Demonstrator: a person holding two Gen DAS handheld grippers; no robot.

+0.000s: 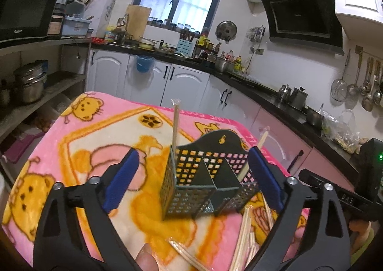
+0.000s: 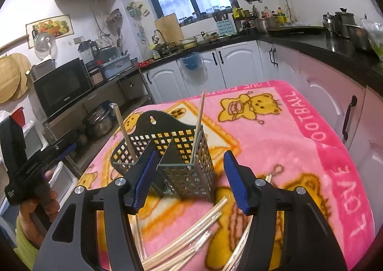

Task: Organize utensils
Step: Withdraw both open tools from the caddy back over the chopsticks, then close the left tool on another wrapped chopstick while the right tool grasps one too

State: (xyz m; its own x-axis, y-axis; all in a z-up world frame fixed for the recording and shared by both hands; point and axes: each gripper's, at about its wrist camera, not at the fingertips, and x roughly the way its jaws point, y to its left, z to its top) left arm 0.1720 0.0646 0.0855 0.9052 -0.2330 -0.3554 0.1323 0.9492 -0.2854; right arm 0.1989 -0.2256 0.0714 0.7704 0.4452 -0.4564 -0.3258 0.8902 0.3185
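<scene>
Above blanket-covered desk (image 2: 275, 141): L hand-held gripper (image 1: 194, 180) and R hand-held gripper (image 2: 189, 182), both wide, empty, w/ caddy (image 2: 182, 151) ahead between fingers; wrapped chopsticks (image 2: 191, 242) loose below.

You have the utensil caddy (image 2: 167, 151) standing on the blanket (image 2: 299, 141), just beyond both grippers. One chopstick (image 2: 125, 132) stands in its left compartment, another chopstick (image 2: 197, 127) in its right. Loose chopsticks (image 2: 191, 230) lie on the blanket nearer you, below the right gripper (image 2: 189, 180).
</scene>
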